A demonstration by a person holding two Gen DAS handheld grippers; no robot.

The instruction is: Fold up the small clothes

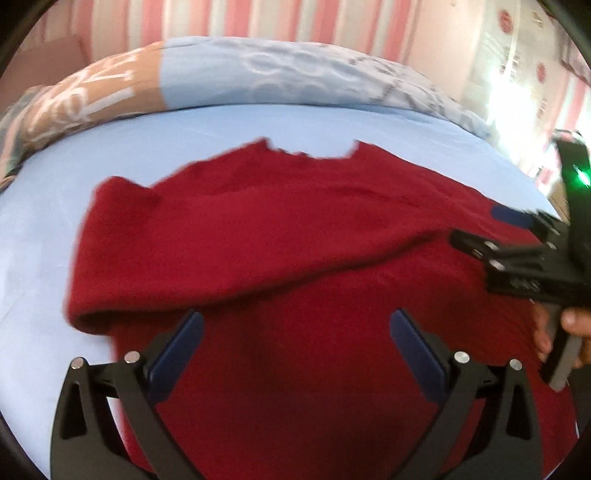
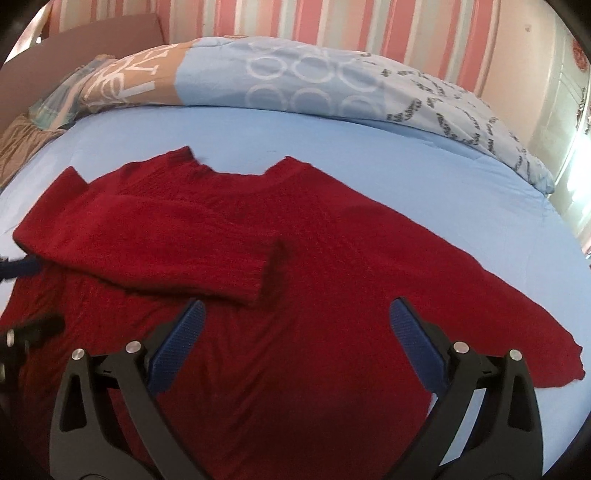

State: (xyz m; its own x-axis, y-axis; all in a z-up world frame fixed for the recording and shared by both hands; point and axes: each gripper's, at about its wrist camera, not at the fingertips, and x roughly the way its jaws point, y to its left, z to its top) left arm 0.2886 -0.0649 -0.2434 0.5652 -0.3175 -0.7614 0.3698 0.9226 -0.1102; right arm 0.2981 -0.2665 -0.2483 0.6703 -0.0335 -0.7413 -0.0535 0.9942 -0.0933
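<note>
A dark red knitted sweater (image 1: 280, 236) lies spread on the light blue bed sheet (image 1: 33, 236), neckline toward the far side. In the right wrist view one sleeve (image 2: 155, 254) is folded across the sweater's (image 2: 332, 288) body, its cuff near the middle. The other sleeve (image 2: 517, 332) stretches out to the right. My left gripper (image 1: 297, 321) hovers open over the lower body, with nothing between its blue pads. My right gripper (image 2: 297, 310) is open too, just below the folded cuff. The left wrist view shows the right gripper (image 1: 476, 225) at the right, over the sweater.
A rolled patterned duvet (image 2: 332, 85) lies along the far edge of the bed, with a pink striped wall (image 2: 295, 22) behind it. A brown board (image 2: 92, 48) stands at the far left. A person's hand (image 1: 572, 325) holds the right gripper's handle. The bed edge curves off at the right.
</note>
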